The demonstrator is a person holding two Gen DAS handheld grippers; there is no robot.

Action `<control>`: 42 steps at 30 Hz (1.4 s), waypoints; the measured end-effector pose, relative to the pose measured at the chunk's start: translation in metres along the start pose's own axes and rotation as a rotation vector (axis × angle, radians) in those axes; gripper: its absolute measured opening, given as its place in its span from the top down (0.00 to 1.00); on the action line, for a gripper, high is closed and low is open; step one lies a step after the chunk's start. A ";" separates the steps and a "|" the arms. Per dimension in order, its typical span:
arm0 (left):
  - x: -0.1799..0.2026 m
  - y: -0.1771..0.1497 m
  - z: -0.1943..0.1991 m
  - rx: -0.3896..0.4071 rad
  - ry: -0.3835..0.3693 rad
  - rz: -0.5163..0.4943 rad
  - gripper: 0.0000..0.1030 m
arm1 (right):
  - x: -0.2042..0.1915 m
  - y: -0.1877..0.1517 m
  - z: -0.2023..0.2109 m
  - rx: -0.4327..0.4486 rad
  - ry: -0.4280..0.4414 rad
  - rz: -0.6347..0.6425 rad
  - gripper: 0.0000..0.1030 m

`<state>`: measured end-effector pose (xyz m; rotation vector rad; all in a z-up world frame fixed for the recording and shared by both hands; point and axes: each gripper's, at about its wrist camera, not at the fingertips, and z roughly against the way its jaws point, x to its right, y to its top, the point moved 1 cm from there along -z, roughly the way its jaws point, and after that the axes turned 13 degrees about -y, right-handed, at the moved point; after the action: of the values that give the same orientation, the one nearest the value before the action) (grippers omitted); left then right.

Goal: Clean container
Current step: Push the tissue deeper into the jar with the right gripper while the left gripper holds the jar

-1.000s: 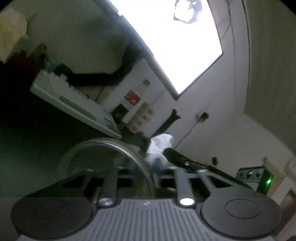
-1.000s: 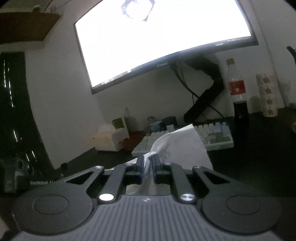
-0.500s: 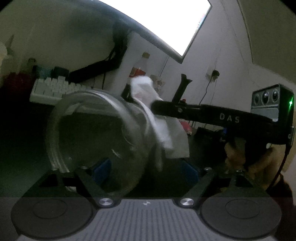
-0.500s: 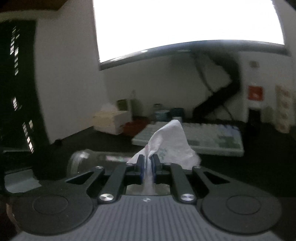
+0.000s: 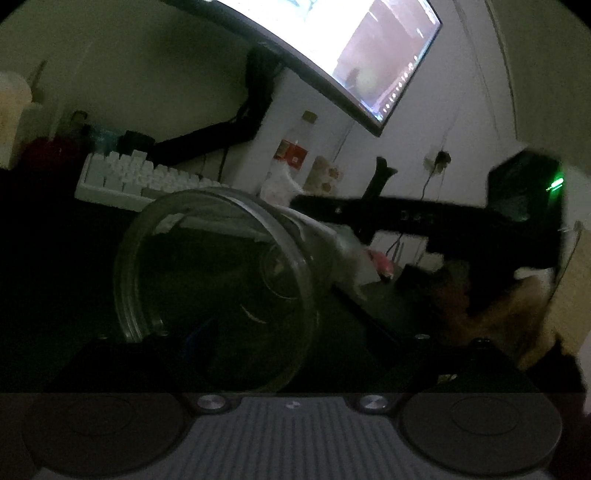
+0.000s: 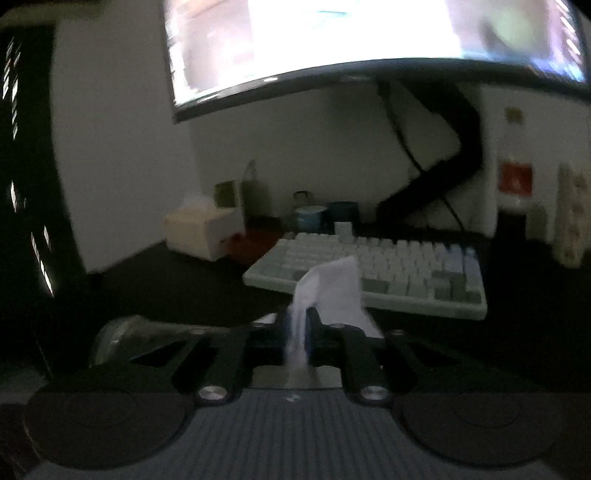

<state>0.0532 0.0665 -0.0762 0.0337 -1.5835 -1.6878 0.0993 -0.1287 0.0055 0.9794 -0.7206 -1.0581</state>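
Pinching the white tissue [image 6: 334, 286], my right tongs [image 6: 298, 325] stayed clamped; my left tongs [image 5: 291, 332] were opening around the glass container [image 5: 214, 288], lying at nine o'clock of the tissue.

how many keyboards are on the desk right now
1: a pale keyboard lies on the dark desk below the monitor, behind the tissue. Dark areas may hide more.

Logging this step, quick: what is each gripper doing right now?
Left gripper: jaws opening, clear round glass container between them.
Right gripper: shut on crumpled white tissue.
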 end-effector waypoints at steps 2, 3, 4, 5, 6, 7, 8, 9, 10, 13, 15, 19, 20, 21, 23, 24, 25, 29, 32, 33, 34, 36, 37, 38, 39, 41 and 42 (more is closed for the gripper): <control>0.002 0.000 0.000 -0.010 0.012 -0.015 0.13 | -0.019 0.003 0.007 -0.001 0.091 0.046 0.90; 0.003 0.001 0.000 -0.014 0.017 -0.017 0.10 | -0.027 0.006 0.009 -0.006 0.118 0.067 0.90; 0.004 0.001 0.000 -0.017 0.023 -0.020 0.09 | -0.031 0.008 0.010 -0.013 0.126 0.087 0.90; 0.004 0.001 0.001 -0.020 0.028 -0.026 0.07 | -0.031 0.010 0.009 -0.023 0.135 0.092 0.90; 0.005 0.001 0.001 -0.022 0.033 -0.032 0.07 | -0.026 0.012 0.005 -0.044 0.152 0.071 0.90; 0.005 0.000 0.001 -0.024 0.038 -0.038 0.07 | -0.017 0.014 0.000 -0.066 0.165 0.039 0.90; 0.005 0.001 0.001 -0.026 0.040 -0.040 0.06 | -0.008 0.015 -0.005 -0.084 0.148 0.015 0.90; 0.005 0.001 0.001 -0.025 0.044 -0.040 0.05 | 0.000 0.016 -0.011 -0.093 0.093 0.004 0.89; 0.004 0.001 0.001 -0.023 0.046 -0.039 0.04 | 0.007 0.017 -0.016 -0.097 0.021 0.004 0.88; 0.004 0.002 0.001 -0.026 0.049 -0.035 0.04 | 0.015 0.017 -0.020 -0.105 -0.015 -0.029 0.91; 0.003 0.002 0.001 -0.026 0.046 -0.031 0.03 | 0.003 0.016 -0.013 -0.077 0.048 -0.001 0.91; 0.003 0.002 0.002 -0.023 0.046 -0.031 0.03 | -0.022 0.014 0.003 -0.044 0.201 0.058 0.91; 0.002 0.002 0.003 -0.017 0.052 -0.025 0.03 | -0.024 0.013 0.004 -0.045 0.217 0.059 0.91; 0.001 0.003 0.004 -0.006 0.060 -0.016 0.03 | -0.021 0.013 0.002 -0.046 0.218 0.056 0.91; -0.002 0.004 0.005 0.007 0.058 0.008 0.03 | -0.012 0.014 -0.005 -0.047 0.186 0.047 0.91; -0.003 0.004 0.006 0.013 0.065 0.012 0.03 | -0.005 0.014 -0.012 -0.044 0.128 0.047 0.90; -0.004 0.004 0.006 0.017 0.076 0.010 0.03 | 0.001 0.014 -0.019 -0.040 0.062 0.050 0.90; -0.004 0.003 0.006 0.023 0.100 -0.011 0.03 | 0.013 0.018 -0.038 -0.071 -0.010 -0.014 0.92; -0.002 0.002 0.003 0.022 0.107 -0.032 0.03 | -0.015 0.017 -0.026 -0.030 0.054 0.061 0.92; -0.001 0.002 0.003 0.020 0.104 -0.034 0.03 | -0.025 0.016 -0.021 -0.019 0.084 0.082 0.92; 0.000 0.002 0.003 0.018 0.102 -0.035 0.03 | -0.034 0.016 -0.017 -0.009 0.114 0.100 0.92; 0.001 0.002 0.002 0.016 0.100 -0.038 0.03 | -0.041 0.013 -0.015 0.003 0.124 0.126 0.91; 0.001 0.002 0.002 0.015 0.100 -0.040 0.03 | -0.039 0.012 -0.016 0.008 0.124 0.127 0.91; 0.001 0.002 0.003 0.015 0.097 -0.039 0.03 | -0.032 0.010 -0.018 0.006 0.116 0.112 0.91; 0.000 0.002 0.003 0.016 0.092 -0.038 0.02 | -0.024 0.009 -0.021 -0.003 0.084 0.089 0.91; -0.002 0.003 0.004 0.021 0.084 -0.028 0.01 | -0.008 0.008 -0.027 -0.027 0.008 0.037 0.89; -0.002 0.003 0.004 0.023 0.082 -0.023 0.01 | 0.000 0.008 -0.030 -0.038 -0.024 0.010 0.89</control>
<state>0.0541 0.0718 -0.0739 0.1312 -1.5473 -1.6645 0.1283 -0.1180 0.0004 0.9306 -0.7217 -1.0724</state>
